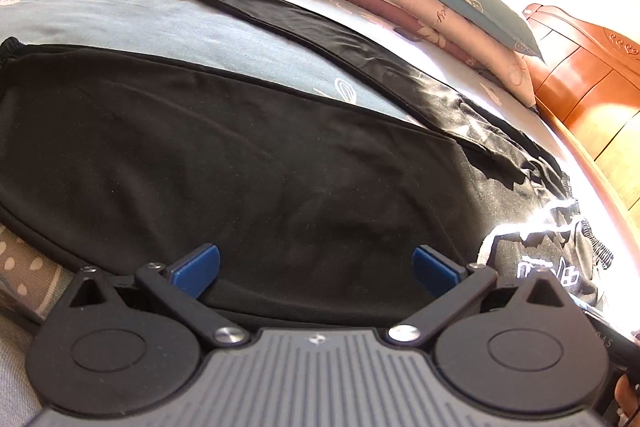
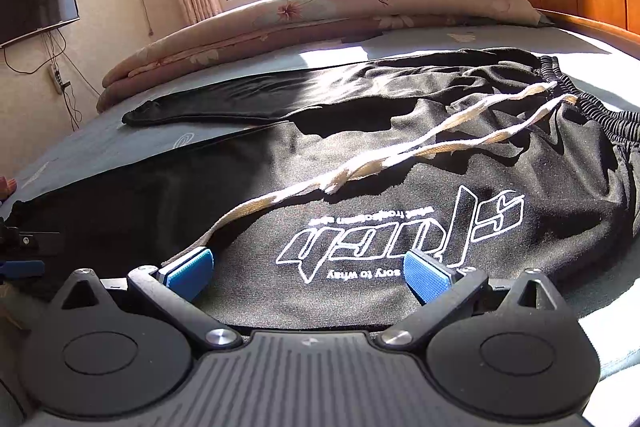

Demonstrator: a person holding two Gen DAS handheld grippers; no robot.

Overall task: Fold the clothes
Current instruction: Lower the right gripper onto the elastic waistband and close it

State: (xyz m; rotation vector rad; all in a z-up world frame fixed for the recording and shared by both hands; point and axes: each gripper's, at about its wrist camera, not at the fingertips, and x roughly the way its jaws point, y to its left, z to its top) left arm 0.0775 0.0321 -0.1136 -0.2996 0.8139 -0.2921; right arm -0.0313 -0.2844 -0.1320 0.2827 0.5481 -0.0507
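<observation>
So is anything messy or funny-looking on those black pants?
A little. The white drawstring trails loose across the black pants instead of being tucked at the waistband, and the fabric is rumpled near the waist. Nothing looks torn or spilled.

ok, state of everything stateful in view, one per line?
left gripper: open, over the near leg, holding nothing
right gripper: open, at the printed hip
trousers: unfolded, flat on the bed, legs apart
drawstring: untied, loose over the front
quilt: folded
TV: screen dark
</observation>
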